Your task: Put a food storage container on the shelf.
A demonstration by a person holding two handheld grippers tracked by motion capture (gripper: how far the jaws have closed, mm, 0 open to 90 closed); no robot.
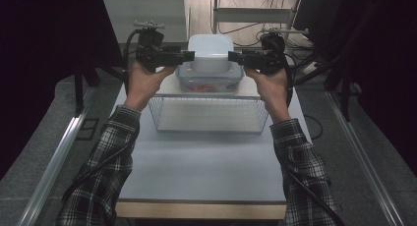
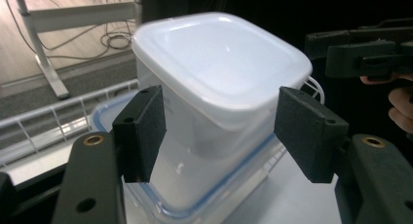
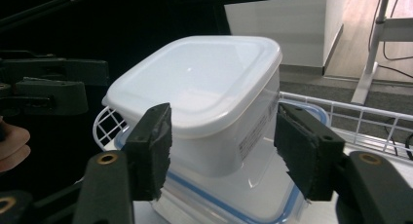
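Note:
A white square tub [image 1: 210,51] with a white lid stands on a clear flat box with a blue-rimmed lid [image 1: 210,82]. That box rests on top of a white wire rack [image 1: 211,115] at the far end of the table. My left gripper [image 1: 188,55] reaches the tub from the left and my right gripper [image 1: 232,57] from the right. In the left gripper view the tub [image 2: 219,63] sits between the wide-apart pads of the open left gripper [image 2: 224,131]. In the right gripper view the open right gripper [image 3: 229,148] likewise straddles the tub [image 3: 195,78].
The pale table [image 1: 206,167] stretches bare in front of the rack. Dark curtains hang at both sides. Behind the rack stand a white desk frame [image 1: 255,14] and floor cables. The opposite gripper shows at the edge of each gripper view [image 2: 370,53] [image 3: 48,87].

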